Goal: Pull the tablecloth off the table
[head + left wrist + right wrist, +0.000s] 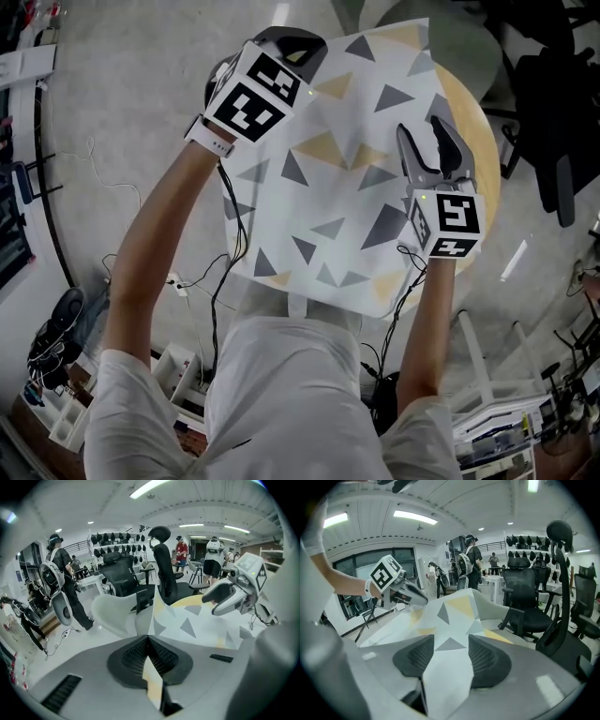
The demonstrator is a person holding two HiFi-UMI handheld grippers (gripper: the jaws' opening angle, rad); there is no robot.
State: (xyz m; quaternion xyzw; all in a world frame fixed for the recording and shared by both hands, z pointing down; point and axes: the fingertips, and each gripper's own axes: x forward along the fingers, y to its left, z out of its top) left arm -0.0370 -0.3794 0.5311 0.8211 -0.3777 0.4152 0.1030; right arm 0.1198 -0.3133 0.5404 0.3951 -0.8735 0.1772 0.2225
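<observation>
White T-shirt; white wristband; grey tongs, black ribbed pads; black-white marker cubes.

Round wooden table under triangle-patterned tablecloth

matt printed cloth tablecloth, smooth pale wood table, ribbed black pads on grey plastic jaws
</observation>
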